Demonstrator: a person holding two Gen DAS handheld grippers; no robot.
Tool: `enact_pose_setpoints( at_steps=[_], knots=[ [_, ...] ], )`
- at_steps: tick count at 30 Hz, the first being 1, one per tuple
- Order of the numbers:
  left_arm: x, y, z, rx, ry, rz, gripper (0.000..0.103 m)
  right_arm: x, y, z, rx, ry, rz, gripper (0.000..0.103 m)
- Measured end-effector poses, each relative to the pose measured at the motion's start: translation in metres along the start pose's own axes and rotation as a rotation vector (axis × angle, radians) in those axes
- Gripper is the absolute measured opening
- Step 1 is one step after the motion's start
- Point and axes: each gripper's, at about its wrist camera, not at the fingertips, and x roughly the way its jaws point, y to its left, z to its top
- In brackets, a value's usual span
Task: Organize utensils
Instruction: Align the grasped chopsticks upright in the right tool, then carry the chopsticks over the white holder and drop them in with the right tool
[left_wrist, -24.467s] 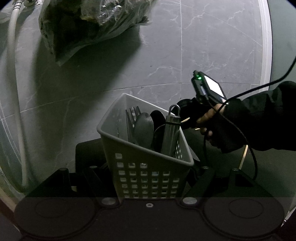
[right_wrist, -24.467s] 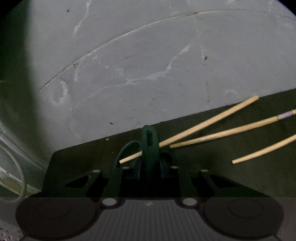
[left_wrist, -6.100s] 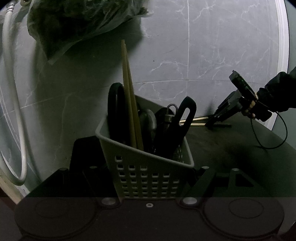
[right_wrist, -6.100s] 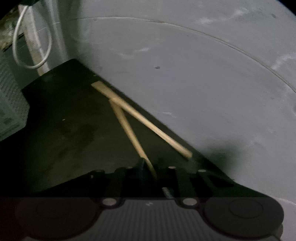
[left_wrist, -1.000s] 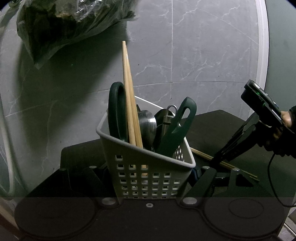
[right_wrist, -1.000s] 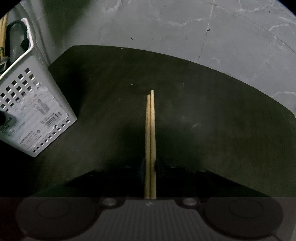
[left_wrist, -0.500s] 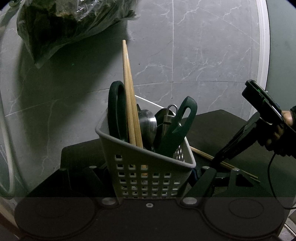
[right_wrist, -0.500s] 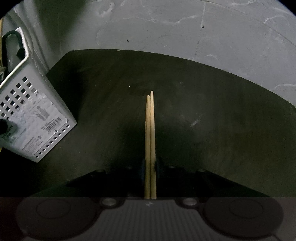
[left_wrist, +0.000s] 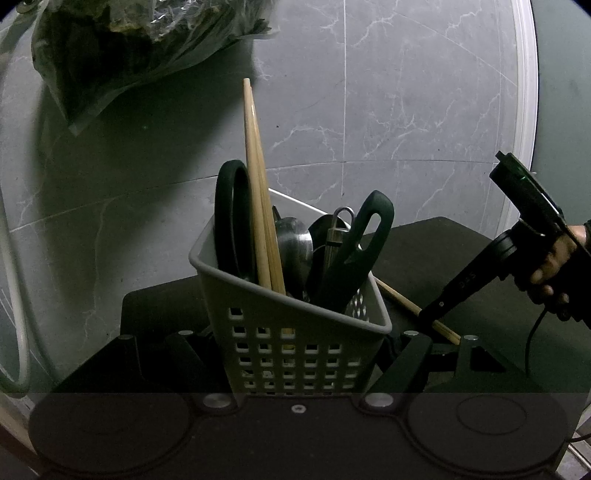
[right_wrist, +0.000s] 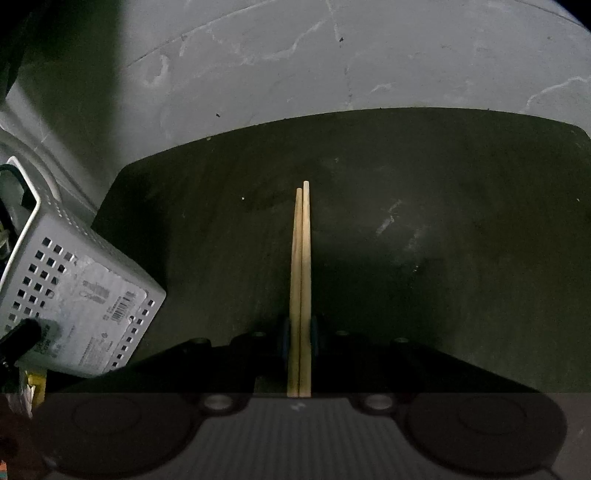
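The basket (left_wrist: 295, 332) looks like pale grey matt plastic, its walls pierced with small square holes; a paper label (right_wrist: 99, 306) with a printed barcode is stuck on one side. Inside the basket stand pale, smooth wooden chopsticks (left_wrist: 258, 206), a glossy metal spoon (left_wrist: 293, 240), a brushed metal handle with a ring (left_wrist: 338, 232) and dark matt plastic scissor handles (left_wrist: 362, 240). Under the basket lies a black, dull mat (right_wrist: 406, 221) with faint scuffs. Beyond the mat is grey veined stone tile (left_wrist: 406, 110) with a soft sheen. Behind the basket sits a crinkled, shiny clear plastic bag (left_wrist: 129, 48).
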Motion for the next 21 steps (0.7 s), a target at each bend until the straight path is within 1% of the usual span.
enact_pose_setpoints(
  at_steps=[4,8,11,13,17,21],
  knots=[
    [0.0,0.0,0.0,0.0,0.0,0.001,0.077,-0.003,-0.002,-0.002,0.014,-0.024,0.008,0.013],
    [0.0,0.0,0.0,0.0,0.0,0.001,0.077,-0.004,-0.001,-0.008,-0.006,-0.047,0.027,0.013],
    [0.0,0.0,0.0,0.001,0.001,0.001,0.077,-0.004,-0.002,-0.014,0.004,-0.073,0.051,0.013],
    [0.0,0.0,0.0,0.001,0.001,0.001,0.077,-0.006,-0.006,-0.018,0.017,-0.1,0.093,0.013],
    [0.0,0.0,0.0,0.002,0.001,0.001,0.077,-0.013,-0.01,-0.023,0.025,-0.15,0.145,0.013],
    [0.001,0.0,0.0,0.002,0.004,0.003,0.077,-0.024,-0.016,-0.029,0.048,-0.228,0.222,0.013]
  ],
)
